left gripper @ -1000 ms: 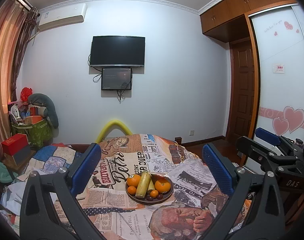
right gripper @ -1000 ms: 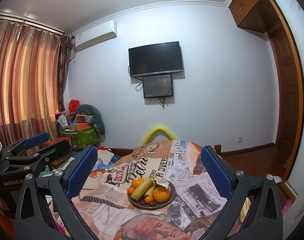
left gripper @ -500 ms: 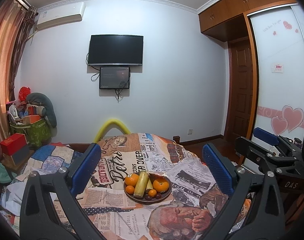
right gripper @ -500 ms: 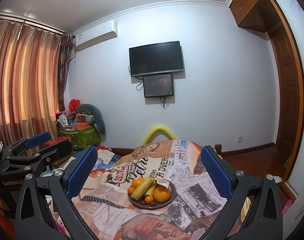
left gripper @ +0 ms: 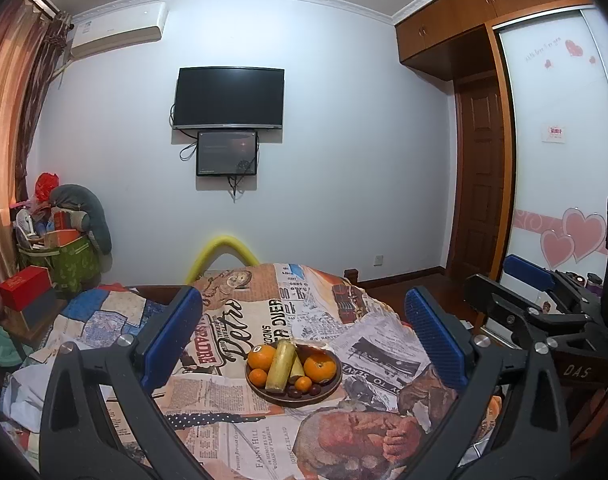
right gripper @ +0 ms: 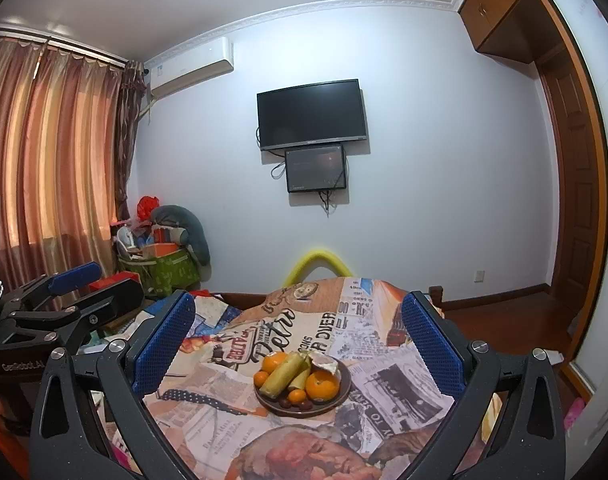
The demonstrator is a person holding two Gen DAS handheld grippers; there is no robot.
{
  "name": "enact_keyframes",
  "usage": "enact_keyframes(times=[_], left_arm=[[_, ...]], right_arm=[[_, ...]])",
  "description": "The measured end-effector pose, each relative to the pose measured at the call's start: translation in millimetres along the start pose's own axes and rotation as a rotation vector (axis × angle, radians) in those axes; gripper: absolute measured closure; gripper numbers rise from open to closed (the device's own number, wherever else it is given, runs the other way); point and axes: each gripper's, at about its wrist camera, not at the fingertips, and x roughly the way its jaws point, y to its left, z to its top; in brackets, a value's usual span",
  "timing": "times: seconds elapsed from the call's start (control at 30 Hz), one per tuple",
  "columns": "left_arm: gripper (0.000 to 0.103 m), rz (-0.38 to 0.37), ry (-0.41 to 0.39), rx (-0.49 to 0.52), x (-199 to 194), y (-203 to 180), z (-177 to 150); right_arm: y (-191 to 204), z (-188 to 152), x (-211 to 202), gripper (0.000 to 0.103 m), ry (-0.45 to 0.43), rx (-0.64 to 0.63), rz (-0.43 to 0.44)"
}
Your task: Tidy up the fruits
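Observation:
A brown plate [left gripper: 331, 387] sits on a table covered with a newspaper-print cloth [left gripper: 240, 320]. On it lie several oranges [left gripper: 319, 367], a pale yellow-green fruit [left gripper: 281, 365] and small dark fruits [left gripper: 304, 390]. The plate also shows in the right wrist view [right gripper: 346, 376]. My left gripper [left gripper: 304, 334] is open and empty, held above and short of the plate. My right gripper [right gripper: 300, 332] is open and empty too, beside the left one. The right gripper shows at the right edge of the left wrist view [left gripper: 536, 304], and the left gripper at the left edge of the right wrist view [right gripper: 64, 300].
A yellow curved foam tube [left gripper: 222, 252] stands behind the table. A green bin with clutter [left gripper: 70, 252] and a red box [left gripper: 24, 292] are at the left wall. A TV [left gripper: 229, 98] hangs on the far wall. A wooden door [left gripper: 480, 168] is at the right.
Both grippers stay open. The left wrist view has shifted slightly, so the plate sits a little higher and further left in it. The right wrist view is nearly unchanged.

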Motion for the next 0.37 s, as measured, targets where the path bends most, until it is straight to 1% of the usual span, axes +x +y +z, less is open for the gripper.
enact_keyframes(times=[0.37], left_arm=[[0.000,0.003,0.009,-0.008,3.2,1.9,-1.2]], right_arm=[[-4.5,-4.5,4.9,0.000,0.014,0.008,-0.004]])
